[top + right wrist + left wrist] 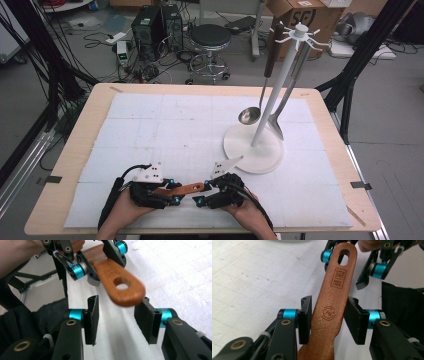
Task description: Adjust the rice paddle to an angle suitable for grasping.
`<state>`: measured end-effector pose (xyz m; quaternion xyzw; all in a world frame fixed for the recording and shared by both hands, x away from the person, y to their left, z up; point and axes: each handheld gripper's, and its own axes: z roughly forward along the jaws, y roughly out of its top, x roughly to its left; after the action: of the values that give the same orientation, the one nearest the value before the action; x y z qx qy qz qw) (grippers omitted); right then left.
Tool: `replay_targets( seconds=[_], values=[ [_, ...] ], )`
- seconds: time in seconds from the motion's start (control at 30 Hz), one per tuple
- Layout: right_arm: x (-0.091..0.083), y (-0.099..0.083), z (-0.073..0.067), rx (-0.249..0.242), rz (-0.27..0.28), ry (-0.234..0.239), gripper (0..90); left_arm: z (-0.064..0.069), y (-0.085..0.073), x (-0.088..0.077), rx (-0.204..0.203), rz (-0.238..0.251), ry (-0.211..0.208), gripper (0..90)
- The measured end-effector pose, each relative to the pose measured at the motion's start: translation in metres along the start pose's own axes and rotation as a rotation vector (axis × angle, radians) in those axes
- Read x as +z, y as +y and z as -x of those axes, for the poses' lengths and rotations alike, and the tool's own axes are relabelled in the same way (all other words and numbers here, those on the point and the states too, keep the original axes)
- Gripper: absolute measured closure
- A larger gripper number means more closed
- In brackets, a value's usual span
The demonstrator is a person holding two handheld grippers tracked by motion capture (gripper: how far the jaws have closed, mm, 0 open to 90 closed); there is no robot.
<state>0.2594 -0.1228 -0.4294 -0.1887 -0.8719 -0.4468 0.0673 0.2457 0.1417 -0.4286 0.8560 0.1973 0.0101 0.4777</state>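
While the wooden handle (pixel 182 189) hangs just above the white mat (pixel 150 130) at the near edge of the table (pixel 70 165), it's a handover in the making, by the look of it. L gripper (pixel 172 192) has the handle between its jaws: in the left gripper view the left pad (pixel 305 320) sits on the wood's edge, the other pad close on the far edge, contact there too tight to call. So a light pinch at best, jaws partway open around the wood. R gripper (pixel 200 196) stands partway open too, and nothing's clamped: in the right gripper view the rounded end with the hanging hole (pixel 122 286) floats just beyond and above its pad tips, blurred, gaps both sides.

Key relation: the handle's long axis runs L-to-R between the hands, holed end toward the R jaws, so the R gripper is nearer that end and needs only to slide fwd along the axis to take it.

Further back on the mat, the white utensil stand (pixel 272 95) already carries a ladle (pixel 250 114) and a second utensil (pixel 276 122), well apart from the hands.
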Motion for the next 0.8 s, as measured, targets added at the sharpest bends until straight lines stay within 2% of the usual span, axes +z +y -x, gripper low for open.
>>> replay_targets(
  seconds=[0.2, 0.43, 0.8],
  values=[
    [-0.004, 0.002, -0.002, 0.036, 0.059, 0.028, 56.6, 0.002, 0.004, -0.003, -0.002, 0.033, -0.001, 61.5],
    [-0.012, 0.007, -0.004, 0.065, 0.133, 0.043, 61.2, 0.005, 0.009, -0.001, 0.014, 0.042, 0.004, 65.0],
    [-0.017, 0.012, 0.001, 0.147, 0.194, 0.06, 66.1, 0.009, 0.013, -0.002, 0.029, 0.065, -0.002, 65.1]
  ],
)
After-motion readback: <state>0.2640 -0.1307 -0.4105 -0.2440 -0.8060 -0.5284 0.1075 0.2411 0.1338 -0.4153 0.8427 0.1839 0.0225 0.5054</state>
